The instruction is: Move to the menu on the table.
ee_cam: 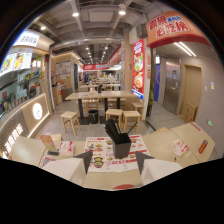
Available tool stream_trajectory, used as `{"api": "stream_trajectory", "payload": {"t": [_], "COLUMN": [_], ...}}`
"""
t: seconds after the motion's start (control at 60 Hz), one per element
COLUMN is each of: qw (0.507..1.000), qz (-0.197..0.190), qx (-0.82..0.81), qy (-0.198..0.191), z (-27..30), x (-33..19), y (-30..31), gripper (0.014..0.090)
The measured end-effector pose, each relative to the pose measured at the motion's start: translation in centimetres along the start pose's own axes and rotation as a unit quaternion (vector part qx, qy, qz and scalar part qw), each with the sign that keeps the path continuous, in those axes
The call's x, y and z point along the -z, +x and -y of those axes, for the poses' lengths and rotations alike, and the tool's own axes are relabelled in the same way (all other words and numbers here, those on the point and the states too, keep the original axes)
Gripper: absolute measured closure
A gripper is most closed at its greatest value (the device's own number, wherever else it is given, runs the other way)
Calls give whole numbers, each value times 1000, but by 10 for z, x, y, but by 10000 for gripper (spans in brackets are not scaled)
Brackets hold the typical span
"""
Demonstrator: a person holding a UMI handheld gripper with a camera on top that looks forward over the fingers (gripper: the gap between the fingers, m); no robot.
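Right now your gripper has its two dark fingers spread apart, pinching nothing. The menu lies flat on the wooden table just ahead, showing between the fingertips. Beyond it stands a black holder; you cannot tell what it contains.

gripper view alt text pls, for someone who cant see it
A gripper with open fingers hovers over a picture menu on a light wooden table, a black box just beyond. Behind: food court tables and stools.
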Motion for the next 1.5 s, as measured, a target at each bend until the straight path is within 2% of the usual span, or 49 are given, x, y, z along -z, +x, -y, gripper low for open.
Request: {"api": "stream_trajectory", "payload": {"t": [0.267,0.5,0.7,1.133,1.233,1.5], "qw": [1000,999,997,988,987,984], "qz": [-10,-2,15,43,38,43], "qx": [-1,4,7,20,20,31], "qy": [-3,-32,-71,-145,-154,-169], "z": [-22,-64,-97,-145,-153,-165], "x": [39,43,-6,-181,-213,-252], "y": [-39,-82,-103,-115,-112,-110], "gripper": [199,201,205,201,202,205]}}
